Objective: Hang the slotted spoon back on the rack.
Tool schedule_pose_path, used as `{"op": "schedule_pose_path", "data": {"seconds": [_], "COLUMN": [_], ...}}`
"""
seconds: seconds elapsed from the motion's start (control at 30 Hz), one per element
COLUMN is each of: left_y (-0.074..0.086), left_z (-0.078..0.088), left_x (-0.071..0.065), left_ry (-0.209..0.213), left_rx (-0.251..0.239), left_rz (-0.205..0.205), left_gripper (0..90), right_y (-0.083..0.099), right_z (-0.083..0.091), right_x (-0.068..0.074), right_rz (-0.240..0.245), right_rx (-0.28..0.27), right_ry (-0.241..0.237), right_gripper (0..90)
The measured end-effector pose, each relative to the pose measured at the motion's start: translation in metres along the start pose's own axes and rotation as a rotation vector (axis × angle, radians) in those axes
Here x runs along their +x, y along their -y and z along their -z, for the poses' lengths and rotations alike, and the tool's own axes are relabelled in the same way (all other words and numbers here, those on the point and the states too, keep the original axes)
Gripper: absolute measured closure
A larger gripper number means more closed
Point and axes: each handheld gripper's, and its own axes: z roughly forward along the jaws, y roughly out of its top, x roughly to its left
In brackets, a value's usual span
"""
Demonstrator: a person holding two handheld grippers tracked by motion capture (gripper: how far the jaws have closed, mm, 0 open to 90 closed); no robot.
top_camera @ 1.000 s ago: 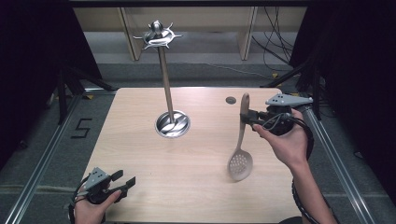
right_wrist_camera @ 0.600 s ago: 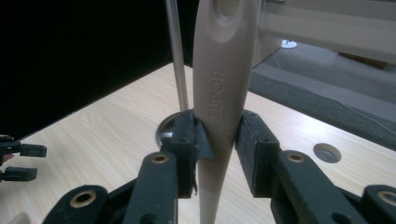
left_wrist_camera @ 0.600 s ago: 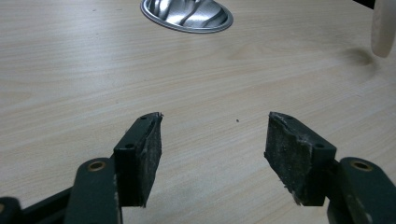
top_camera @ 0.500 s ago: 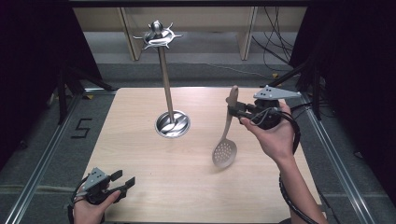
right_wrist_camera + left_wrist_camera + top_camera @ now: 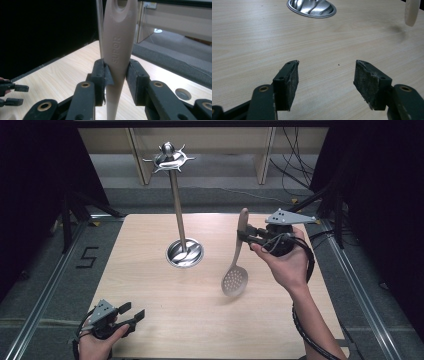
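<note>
While the slotted spoon (image 5: 235, 270) is being held upright above the table (image 5: 160, 320), its handle is being clamped between the jaws of the right gripper (image 5: 248, 236). Seen from the high view, the perforated bowl is hanging downward, clear of the wooden surface, with a faint shadow being cast beneath it. In the right gripper view, the beige handle (image 5: 117, 50) is being pinched on both sides by the black pads (image 5: 136, 80), and raised lettering is being shown on its face. The handle's top end is being carried above the jaws, with a hanging hole partly visible at the upper edge.

The utensil stand (image 5: 176, 205) is being seen at the far middle of the table, its round metal base (image 5: 184, 253) resting on the wood and its hooked crown sitting at the top of the pole. The spoon is being kept to the right of that stand, apart from it.

The left gripper (image 5: 131, 317) is being held low at the near left corner, well apart from the spoon. Its jaws are being kept apart, with nothing between the pads (image 5: 289, 82), only bare wood being seen beyond them.
</note>
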Motion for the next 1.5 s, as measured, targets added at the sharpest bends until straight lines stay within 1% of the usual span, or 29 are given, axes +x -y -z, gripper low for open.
{"op": "schedule_pose_path", "data": {"seconds": [0.03, 0.07, 0.13, 0.17, 0.2, 0.23, 0.27, 0.3, 0.33, 0.4, 0.5, 0.53, 0.67, 0.7, 0.8, 0.87, 0.93, 0.97, 1.0, 1.07, 1.1, 1.13, 1.17, 1.2, 1.23, 1.27, 1.33, 1.37, 1.5], "left_y": [0.0, 0.0, -0.001, -0.001, -0.001, -0.001, -0.001, -0.001, -0.001, -0.001, -0.001, -0.001, -0.001, -0.001, -0.001, -0.001, -0.001, -0.001, -0.001, -0.001, -0.001, -0.001, -0.001, -0.001, -0.001, -0.001, -0.001, -0.001, -0.001], "left_z": [0.0, 0.0, 0.001, 0.001, 0.001, 0.001, 0.001, 0.001, 0.001, 0.001, 0.001, 0.001, 0.001, 0.001, 0.001, 0.001, 0.002, 0.001, 0.002, 0.001, 0.001, 0.001, 0.001, 0.001, 0.001, 0.001, 0.001, 0.001, 0.001], "left_x": [0.0, 0.0, 0.0, 0.0, 0.0, 0.0, 0.0, 0.0, 0.0, 0.0, 0.0, 0.0, 0.0, 0.0, 0.0, 0.0, 0.0, 0.0, 0.0, 0.0, 0.0, 0.0, 0.0, 0.0, 0.0, 0.0, 0.0, -0.001, 0.0], "left_ry": [-0.004, -0.004, -0.011, -0.009, -0.009, -0.009, -0.008, -0.008, -0.007, -0.007, -0.007, -0.007, -0.009, -0.009, -0.007, -0.003, -0.003, -0.002, -0.004, -0.001, -0.001, -0.001, -0.001, -0.001, -0.001, -0.003, -0.007, -0.007, -0.003], "left_rx": [0.001, -0.001, -0.003, -0.007, -0.006, -0.005, -0.005, -0.006, -0.008, -0.008, -0.008, -0.008, -0.008, -0.008, -0.009, -0.008, -0.009, -0.012, -0.009, -0.012, -0.012, -0.012, -0.012, -0.012, -0.012, -0.011, -0.009, -0.009, -0.009], "left_rz": [0.001, 0.002, -0.012, -0.011, -0.011, -0.012, -0.013, -0.012, -0.009, -0.01, -0.01, -0.011, -0.013, -0.012, -0.013, -0.014, -0.014, -0.013, -0.014, -0.015, -0.015, -0.015, -0.015, -0.015, -0.015, -0.012, -0.015, -0.014, -0.014], "left_gripper": [35.4, 35.4, 35.5, 35.5, 35.5, 35.5, 35.5, 35.5, 35.5, 35.5, 35.5, 35.5, 35.5, 35.5, 35.6, 35.6, 35.6, 35.6, 35.6, 35.6, 35.6, 35.6, 35.6, 35.6, 35.6, 35.6, 35.6, 35.6, 35.6], "right_y": [-0.001, -0.002, -0.002, -0.003, -0.004, -0.004, -0.004, -0.004, -0.005, -0.006, -0.007, -0.008, -0.009, -0.009, -0.01, -0.012, -0.013, -0.013, -0.014, -0.015, -0.016, -0.016, -0.017, -0.017, -0.018, -0.019, -0.02, -0.021, -0.022], "right_z": [0.0, -0.001, -0.003, -0.004, -0.004, -0.005, -0.006, -0.006, -0.007, -0.008, -0.009, -0.009, -0.013, -0.014, -0.015, -0.017, -0.017, -0.018, -0.019, -0.02, -0.021, -0.021, -0.022, -0.022, -0.022, -0.022, -0.024, -0.025, -0.028], "right_x": [0.0, 0.001, 0.001, 0.003, 0.002, 0.003, 0.003, 0.004, 0.004, 0.005, 0.005, 0.006, 0.007, 0.007, 0.008, 0.007, 0.007, 0.008, 0.008, 0.009, 0.008, 0.009, 0.009, 0.01, 0.01, 0.011, 0.011, 0.01, 0.012], "right_rz": [0.013, -0.008, 0.01, -0.011, 0.014, 0.005, 0.014, 0.006, 0.017, -0.002, 0.013, 0.002, 0.003, 0.013, 0.004, 0.018, 0.023, 0.012, 0.014, 0.001, 0.015, 0.003, 0.011, 0.007, 0.013, 0.002, 0.002, 0.022, 0.01], "right_rx": [-0.004, -0.003, -0.015, -0.016, -0.013, -0.014, -0.018, -0.019, -0.02, -0.026, -0.031, -0.03, -0.034, -0.04, -0.042, -0.05, -0.052, -0.052, -0.055, -0.053, -0.056, -0.058, -0.06, -0.06, -0.058, -0.053, -0.06, -0.068, -0.073], "right_ry": [0.003, -0.01, -0.003, -0.01, -0.006, -0.014, -0.006, -0.01, -0.013, -0.021, -0.014, -0.015, -0.015, -0.017, -0.013, -0.019, -0.006, -0.011, -0.015, -0.009, -0.013, -0.012, -0.013, -0.018, -0.009, -0.014, -0.011, -0.016, -0.019], "right_gripper": [69.8, 69.8, 69.8, 69.8, 69.8, 69.8, 69.8, 69.8, 69.8, 69.8, 69.8, 69.8, 69.8, 69.8, 69.8, 69.8, 69.8, 69.8, 69.8, 69.8, 69.8, 69.8, 69.8, 69.8, 69.8, 69.8, 69.8, 69.8, 69.8]}}
